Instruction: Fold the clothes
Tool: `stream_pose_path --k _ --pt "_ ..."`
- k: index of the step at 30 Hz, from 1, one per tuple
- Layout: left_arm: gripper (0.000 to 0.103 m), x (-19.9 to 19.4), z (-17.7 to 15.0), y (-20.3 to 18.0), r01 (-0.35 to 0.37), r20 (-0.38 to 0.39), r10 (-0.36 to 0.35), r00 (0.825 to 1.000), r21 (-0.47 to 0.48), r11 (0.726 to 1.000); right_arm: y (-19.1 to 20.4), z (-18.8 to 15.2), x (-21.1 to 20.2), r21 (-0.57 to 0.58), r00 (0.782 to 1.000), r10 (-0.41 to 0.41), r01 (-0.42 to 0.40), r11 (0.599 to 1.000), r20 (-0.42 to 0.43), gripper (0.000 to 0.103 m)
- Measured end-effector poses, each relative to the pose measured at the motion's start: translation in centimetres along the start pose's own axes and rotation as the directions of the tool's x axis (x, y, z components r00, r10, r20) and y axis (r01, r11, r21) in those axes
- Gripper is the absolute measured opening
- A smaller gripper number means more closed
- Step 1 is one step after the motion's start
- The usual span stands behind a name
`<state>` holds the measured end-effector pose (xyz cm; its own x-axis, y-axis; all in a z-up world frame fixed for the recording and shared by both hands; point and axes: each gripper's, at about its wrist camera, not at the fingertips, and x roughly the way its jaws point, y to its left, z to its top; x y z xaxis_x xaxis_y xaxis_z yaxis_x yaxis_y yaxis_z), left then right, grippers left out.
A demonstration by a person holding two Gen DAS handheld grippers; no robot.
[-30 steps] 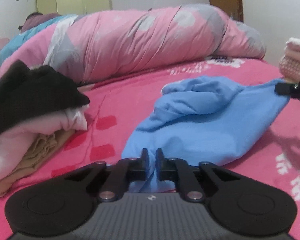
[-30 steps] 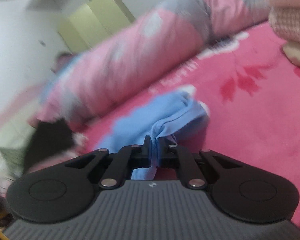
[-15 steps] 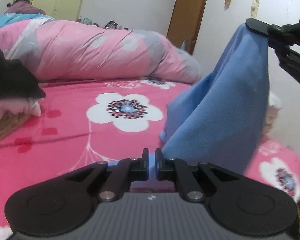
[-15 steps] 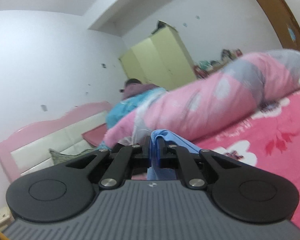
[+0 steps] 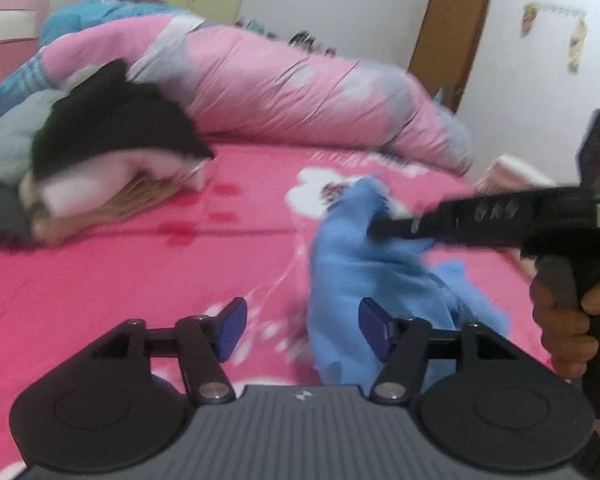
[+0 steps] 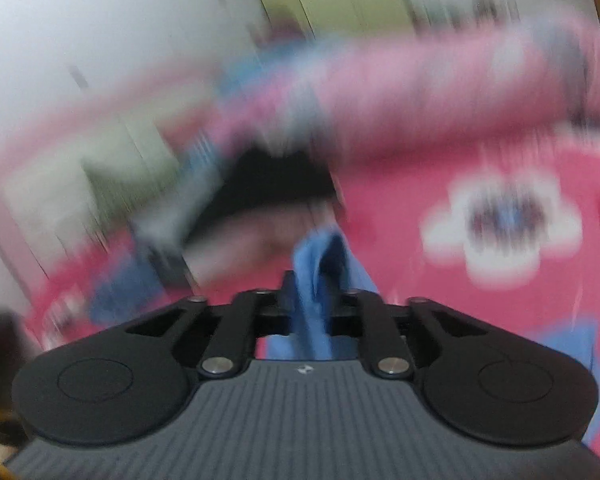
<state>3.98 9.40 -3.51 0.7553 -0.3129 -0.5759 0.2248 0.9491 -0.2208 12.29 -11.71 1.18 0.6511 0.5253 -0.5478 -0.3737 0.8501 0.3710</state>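
A light blue garment (image 5: 380,292) slumps in a heap on the pink floral bed sheet (image 5: 140,272), its top still hanging from the tip of my right gripper (image 5: 376,226). My left gripper (image 5: 302,320) has its jaws opening wide. The cloth's lower edge drapes past its right pad (image 5: 374,330) without being pinched. In the blurred right wrist view, the jaws of my right gripper (image 6: 318,288) are opening, and a fold of the blue garment (image 6: 320,276) still lies loosely between them. A hand (image 5: 564,320) holds that gripper's handle.
A stack of folded clothes, black (image 5: 112,136) over pale pink (image 5: 120,176), sits at the left. A rolled pink quilt (image 5: 300,92) runs across the far side of the bed. Another folded pile (image 5: 512,168) lies at the right, with a brown door (image 5: 452,40) behind.
The garment hung high between both grippers; now it has dropped onto the bed. My left jaws have sprung apart and let go of it. The right jaws have parted and the view swung down.
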Motion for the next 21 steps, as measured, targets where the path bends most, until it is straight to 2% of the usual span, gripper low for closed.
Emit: stream_pose_path --k 2,3,5,8,12,15,16,18,21 --pt "0.073 0.1 -0.4 0.3 -0.016 -0.028 0.016 0.999 0.006 1.0 -0.7 -1.1 0.3 0.063 0.998 0.005 -0.001 0.998 -0.065 0.033" --pt "0.078 0.3 -0.6 0.4 -0.014 -0.032 0.014 0.999 0.003 1.0 -1.1 -1.5 -0.4 0.084 0.998 0.016 -0.011 0.996 -0.053 0.035" --pt "0.083 0.9 -0.7 0.2 0.003 -0.044 -0.003 0.999 -0.004 1.0 -1.9 -2.1 -2.6 0.105 1.0 0.025 -0.025 0.994 0.01 0.051" --pt "0.086 2.2 -0.7 -0.9 0.03 -0.065 -0.029 0.997 0.005 1.0 -4.1 -2.9 -5.9 0.108 0.994 -0.04 0.029 0.994 0.102 0.055" --pt "0.087 4.4 -0.6 -2.9 0.041 -0.089 -0.039 0.995 0.022 0.999 -7.7 -3.8 -7.8 0.1 0.98 -0.157 0.145 0.984 0.121 0.055" --pt "0.087 5.6 -0.6 -4.7 0.037 -0.088 -0.033 0.996 0.047 0.998 -8.3 -5.1 -7.0 0.002 0.972 -0.205 0.207 0.978 0.115 0.055" --pt "0.087 5.8 -0.6 -5.2 0.035 -0.084 -0.03 0.996 0.058 0.998 -8.2 -5.5 -6.9 -0.045 0.972 -0.199 0.206 0.978 0.122 0.055" --pt "0.086 6.3 -0.7 -6.3 0.027 -0.075 -0.021 0.997 0.078 0.997 -7.2 -6.6 -6.7 -0.155 0.978 -0.157 0.178 0.972 0.139 0.055" --pt "0.083 6.9 -0.4 -6.9 -0.001 -0.063 0.005 0.998 0.069 0.998 -5.6 -8.6 -6.8 -0.286 0.987 -0.039 0.083 0.955 0.156 0.053"
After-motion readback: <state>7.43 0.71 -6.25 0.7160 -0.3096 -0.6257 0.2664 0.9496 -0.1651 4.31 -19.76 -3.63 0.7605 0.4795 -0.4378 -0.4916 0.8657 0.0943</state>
